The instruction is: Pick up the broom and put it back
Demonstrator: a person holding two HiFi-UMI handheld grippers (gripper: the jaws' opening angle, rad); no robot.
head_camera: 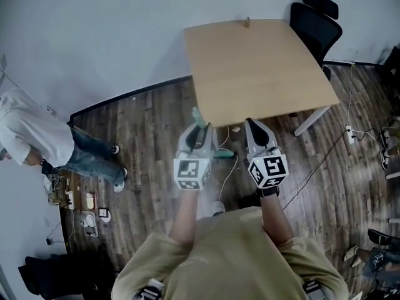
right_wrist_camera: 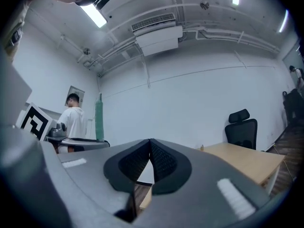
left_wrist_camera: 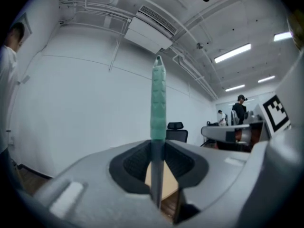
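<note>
Left tongs: the left tongs (head_camera: 199,130) (left_wrist_camera: 157,161) are clamped on the broom (left_wrist_camera: 158,103), with the dark pads pressing the grey shaft from both sides just below its ribbed green grip.
Broom: held off the floor in front of the person, its handle upright in the left gripper view and the green grip rising above the jaws. In the head view the grip's tip (head_camera: 197,115) shows at the near edge of the bench. The brush end cannot be made out.
Right tongs: the right tongs (head_camera: 256,127) (right_wrist_camera: 150,156) are beside the left ones, tips together, with nothing between them.
Bench: a bare light-wood bench (head_camera: 262,61) stands just ahead of both tongs, with one small object at its far edge.
Chair: a black office chair (head_camera: 315,19) sits at the bench's far right corner.
Bystander: a person in a white shirt (head_camera: 30,133) stands on the dark wood floor (head_camera: 150,136) to the left, well apart.
</note>
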